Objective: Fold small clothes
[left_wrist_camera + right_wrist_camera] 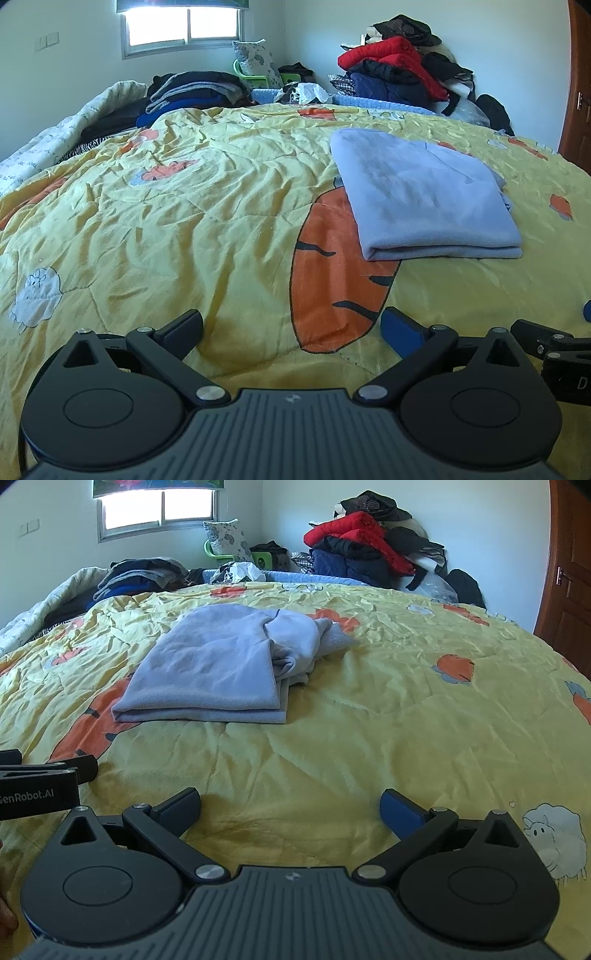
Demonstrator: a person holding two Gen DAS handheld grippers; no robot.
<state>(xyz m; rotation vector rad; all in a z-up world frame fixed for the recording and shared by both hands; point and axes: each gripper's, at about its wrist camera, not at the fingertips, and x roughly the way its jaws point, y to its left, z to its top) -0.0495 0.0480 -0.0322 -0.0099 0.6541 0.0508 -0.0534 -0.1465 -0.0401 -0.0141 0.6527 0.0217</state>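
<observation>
A light blue garment (424, 195) lies folded flat on the yellow carrot-print quilt (184, 206), ahead and to the right in the left wrist view. In the right wrist view the same garment (210, 668) lies ahead to the left, with bunched fabric at its far right side. My left gripper (291, 326) hovers near the bed's front, open wide, with only quilt between its fingers. My right gripper (290, 806) is likewise open and holds nothing. Each gripper sits well short of the garment. The left gripper's body (44, 779) shows at the left edge of the right wrist view.
A stack of dark folded clothes (192, 92) sits at the bed's far left. A heap of red and dark jackets (399, 70) is piled at the far right corner. A window (183, 26) is behind the bed, and a wooden door (569, 576) stands at right.
</observation>
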